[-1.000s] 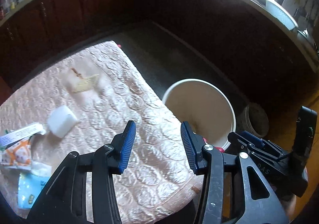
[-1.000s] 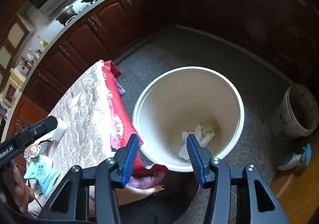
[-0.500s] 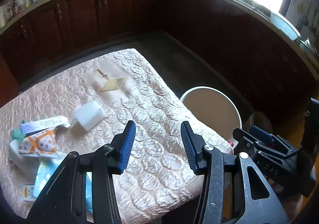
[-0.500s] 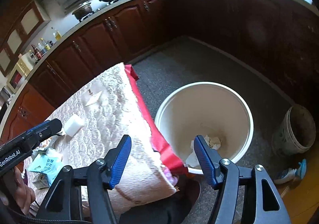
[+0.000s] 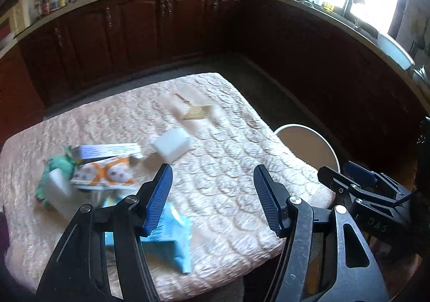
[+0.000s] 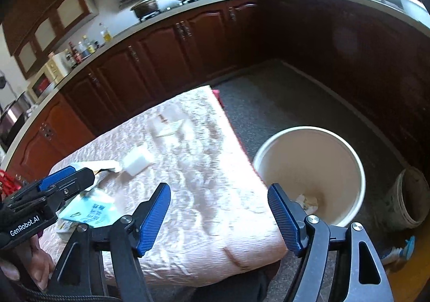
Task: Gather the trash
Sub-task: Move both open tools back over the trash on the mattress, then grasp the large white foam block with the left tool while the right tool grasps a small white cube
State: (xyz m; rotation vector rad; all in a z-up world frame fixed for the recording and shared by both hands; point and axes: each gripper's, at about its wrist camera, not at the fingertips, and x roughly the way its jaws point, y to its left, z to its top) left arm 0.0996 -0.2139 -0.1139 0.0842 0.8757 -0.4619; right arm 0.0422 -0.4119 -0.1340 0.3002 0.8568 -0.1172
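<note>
- Blue-padded left gripper point(image 5: 212, 195): jaws wide apart, nothing between them, poised above near part of quilted pink table cover point(image 5: 231, 175), tilted down toward it.
- Right gripper point(image 6: 219, 210): likewise spread wide, empty, straddling table edge and white bucket point(image 6: 346, 151) on floor beside it.
- Trash on cover: white block point(image 5: 172, 146), flat yellowish scrap point(image 5: 197, 111) beyond it, orange-and-white packet point(image 5: 103, 174), light blue wrapper point(image 5: 172, 237) partly hidden behind left finger.
- Crumpled white paper point(image 6: 306, 199) at bucket bottom, partly cut off by right finger.
- Green item point(image 5: 57, 167) at pile's left: blurred, identity unclear.
- Packet print unreadable from motion blur.
</note>
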